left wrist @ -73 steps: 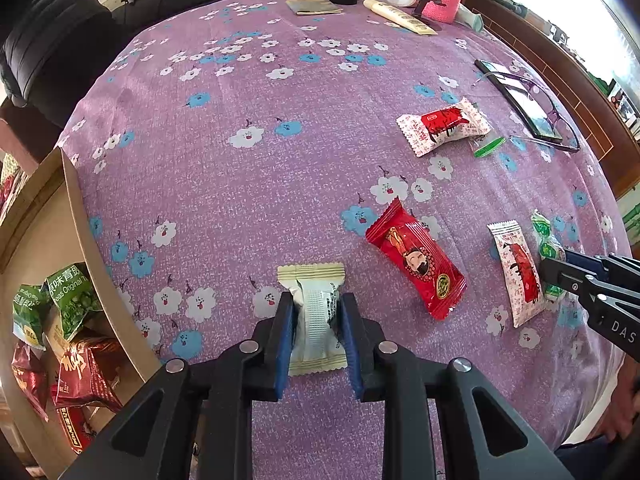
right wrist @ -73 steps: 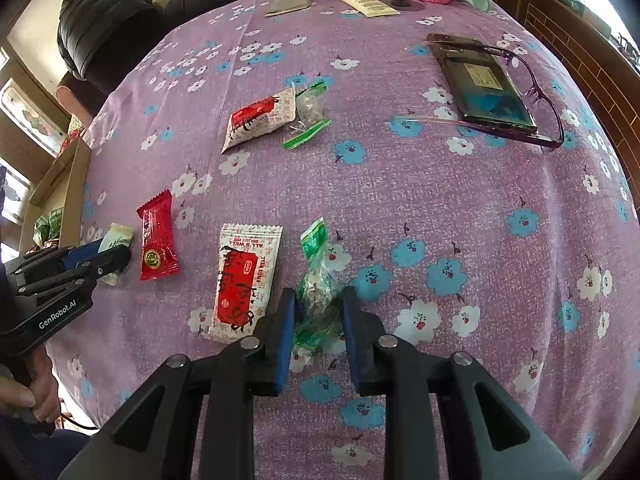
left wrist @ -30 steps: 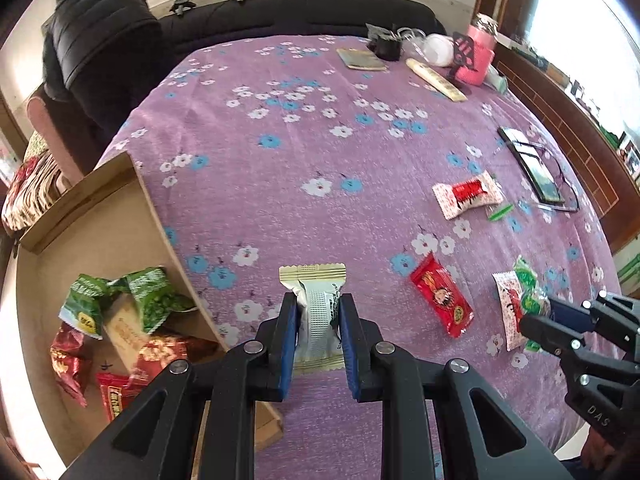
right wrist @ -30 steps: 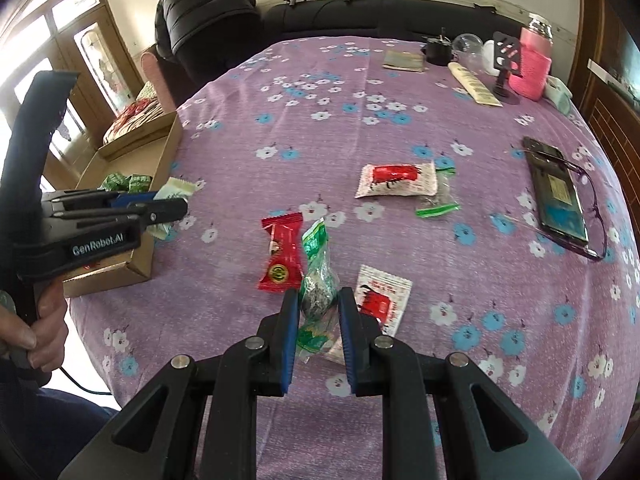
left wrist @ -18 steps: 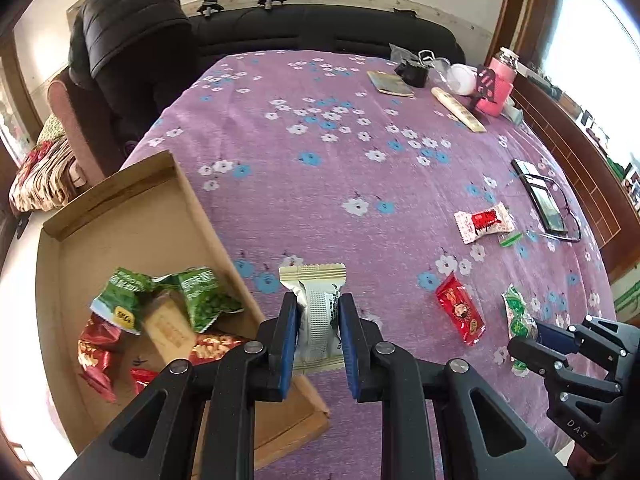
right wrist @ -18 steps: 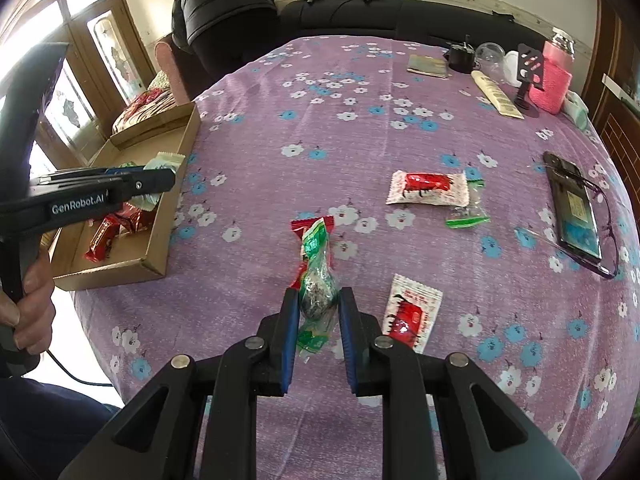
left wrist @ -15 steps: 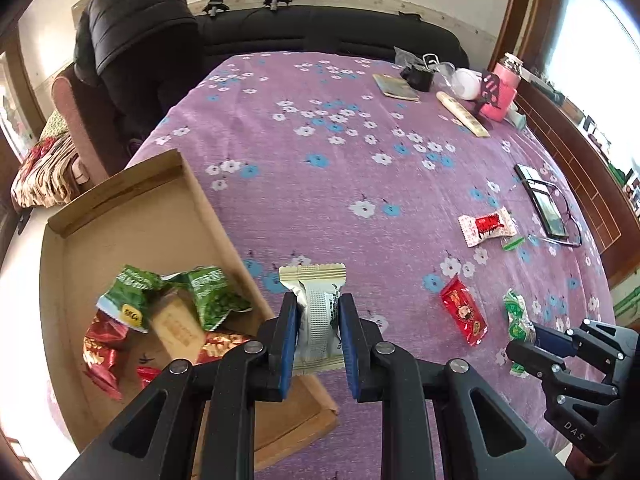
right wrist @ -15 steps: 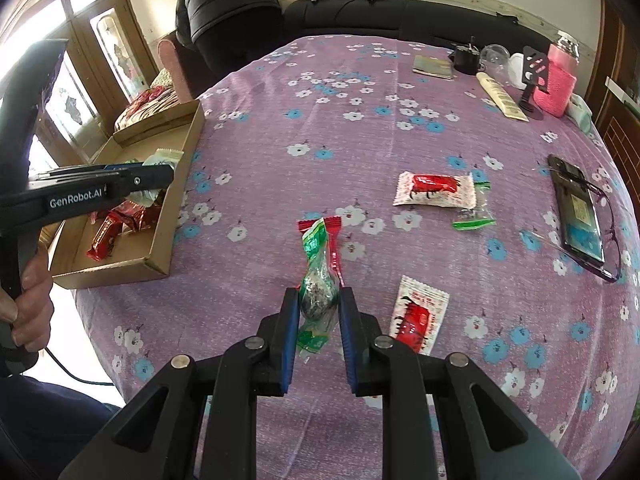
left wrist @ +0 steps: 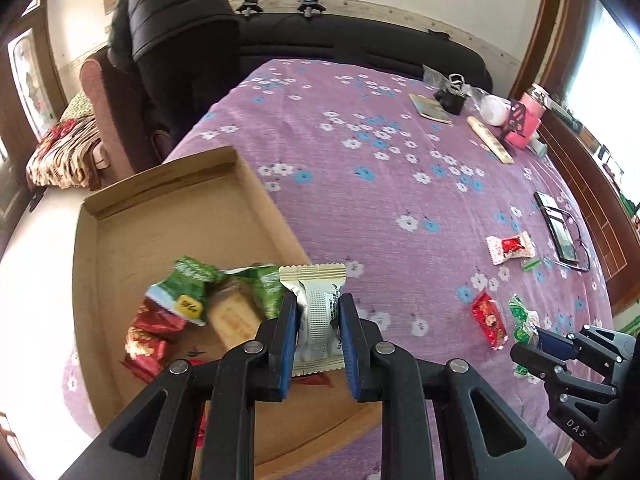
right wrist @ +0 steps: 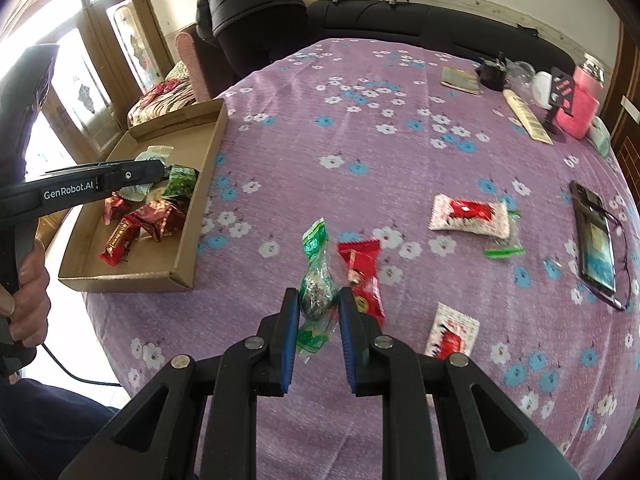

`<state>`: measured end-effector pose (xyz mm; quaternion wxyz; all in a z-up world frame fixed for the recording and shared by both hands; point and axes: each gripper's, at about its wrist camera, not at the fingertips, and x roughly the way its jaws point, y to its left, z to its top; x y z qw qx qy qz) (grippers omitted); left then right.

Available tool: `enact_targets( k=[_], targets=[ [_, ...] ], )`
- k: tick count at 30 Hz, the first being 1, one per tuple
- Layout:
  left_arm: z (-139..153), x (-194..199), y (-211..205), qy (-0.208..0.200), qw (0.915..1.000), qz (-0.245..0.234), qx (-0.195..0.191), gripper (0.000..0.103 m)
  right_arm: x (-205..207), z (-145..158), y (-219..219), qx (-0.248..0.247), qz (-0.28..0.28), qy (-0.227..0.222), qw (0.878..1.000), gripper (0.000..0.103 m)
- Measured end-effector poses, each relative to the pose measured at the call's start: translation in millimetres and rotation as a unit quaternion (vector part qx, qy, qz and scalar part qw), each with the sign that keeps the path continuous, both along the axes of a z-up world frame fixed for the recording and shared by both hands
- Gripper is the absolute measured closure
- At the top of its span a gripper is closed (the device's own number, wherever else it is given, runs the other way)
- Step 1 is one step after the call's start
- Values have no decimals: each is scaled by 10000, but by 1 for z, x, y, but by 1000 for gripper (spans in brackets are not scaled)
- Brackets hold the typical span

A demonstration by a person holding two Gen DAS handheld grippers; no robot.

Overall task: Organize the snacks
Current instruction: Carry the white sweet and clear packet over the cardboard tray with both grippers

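A purple floral tablecloth [right wrist: 400, 168] fronts a black sofa [right wrist: 420, 24].

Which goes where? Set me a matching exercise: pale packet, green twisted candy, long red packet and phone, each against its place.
Things:
1. pale packet
2. green twisted candy
3. long red packet
4. phone

Places:
a. flat on the tablecloth, near its right edge
b. clamped in the left gripper, above the cardboard box
c. loose on the tablecloth, just beyond the right gripper's tips
d. clamped in the right gripper

Pairs: 1-b, 2-d, 3-c, 4-a
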<state>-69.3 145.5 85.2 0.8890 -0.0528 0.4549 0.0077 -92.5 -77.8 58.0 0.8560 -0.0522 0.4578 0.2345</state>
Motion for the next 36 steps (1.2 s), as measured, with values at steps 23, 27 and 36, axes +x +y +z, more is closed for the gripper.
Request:
enact_targets(
  k=[23, 27, 36],
  targets=[
    [-14, -20, 68, 228, 9974, 678, 41, 82, 16, 32, 107, 328, 1231, 36, 9918, 84],
    [-18, -23, 74, 281, 9969, 729, 41, 82, 13, 30, 123, 303, 1415, 73, 9895, 84],
    [-25, -29, 82, 396, 9959, 815, 61, 82, 12, 19, 149, 372, 1638, 359, 9851, 84]
  ],
)
